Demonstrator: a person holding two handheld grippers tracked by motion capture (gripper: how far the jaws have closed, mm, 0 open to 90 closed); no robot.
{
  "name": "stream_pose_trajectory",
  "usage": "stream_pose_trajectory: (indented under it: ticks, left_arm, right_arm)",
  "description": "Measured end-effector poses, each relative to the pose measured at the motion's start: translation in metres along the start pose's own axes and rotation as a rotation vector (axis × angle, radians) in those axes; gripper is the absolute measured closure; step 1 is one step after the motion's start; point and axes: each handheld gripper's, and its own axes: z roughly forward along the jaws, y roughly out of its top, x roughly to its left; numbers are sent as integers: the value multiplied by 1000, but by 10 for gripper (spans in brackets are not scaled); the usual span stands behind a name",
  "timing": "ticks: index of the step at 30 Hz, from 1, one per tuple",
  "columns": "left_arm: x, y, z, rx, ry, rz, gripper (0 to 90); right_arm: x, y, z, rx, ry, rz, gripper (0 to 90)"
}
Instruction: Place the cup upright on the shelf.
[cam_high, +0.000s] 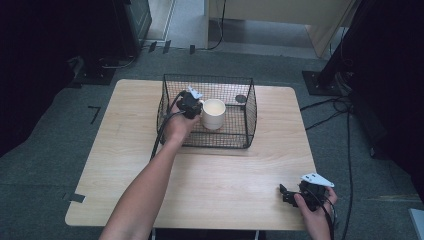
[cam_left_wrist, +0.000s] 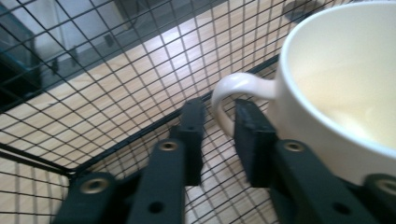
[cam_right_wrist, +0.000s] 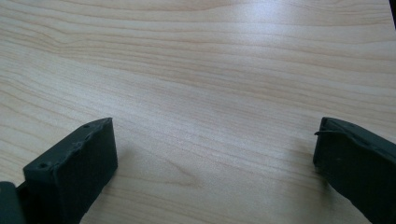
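Light wooden table (cam_high: 210, 185), rounded corners, on grey carpet. Black wire basket (cam_high: 210, 87) toward the far middle of it, open at the top. Cream mug (cam_high: 213, 114) upright inside the basket, handle turned toward the left gripper (cam_high: 192, 105). Reaching down into the basket, left gripper jaws narrowly parted on either side of the mug handle (cam_left_wrist: 233, 91); one jaw pushed through the handle's loop against the mug wall, the other outside; cannot tell whether the pads actually press on the handle. Right gripper (cam_high: 290, 196) low over the near right corner of the table, well apart from the basket, jaws spread wide with nothing between them but bare wood grain (cam_right_wrist: 210, 93). Dark round patch (cam_high: 241, 98) on the tabletop behind the basket, too small to identify. Mug's lower part cut off in the left gripper view. No readable writing or brand on mug, basket or grippers.
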Motion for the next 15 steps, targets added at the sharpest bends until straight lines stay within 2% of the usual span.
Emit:
stream_pose_trajectory:
  ticks: [3,6,10,13,15]
  left_arm:
    - [2,1,-1,8,47,-5,568]
    - [5,3,-5,-6,53,-72,475]
    - [7,6,-11,-70,30,-130,409]
    - [8,8,-17,-104,63,-132,370]
    - [9,10,-21,-127,68,-159,342]
  right_arm:
    - [0,0,0,0,1,0,0]
    - [0,0,0,0,1,0,0]
    - [0,0,0,-1,1,0,0]
    - [0,0,0,0,1,0,0]
    - [0,0,0,0,1,-1,0]
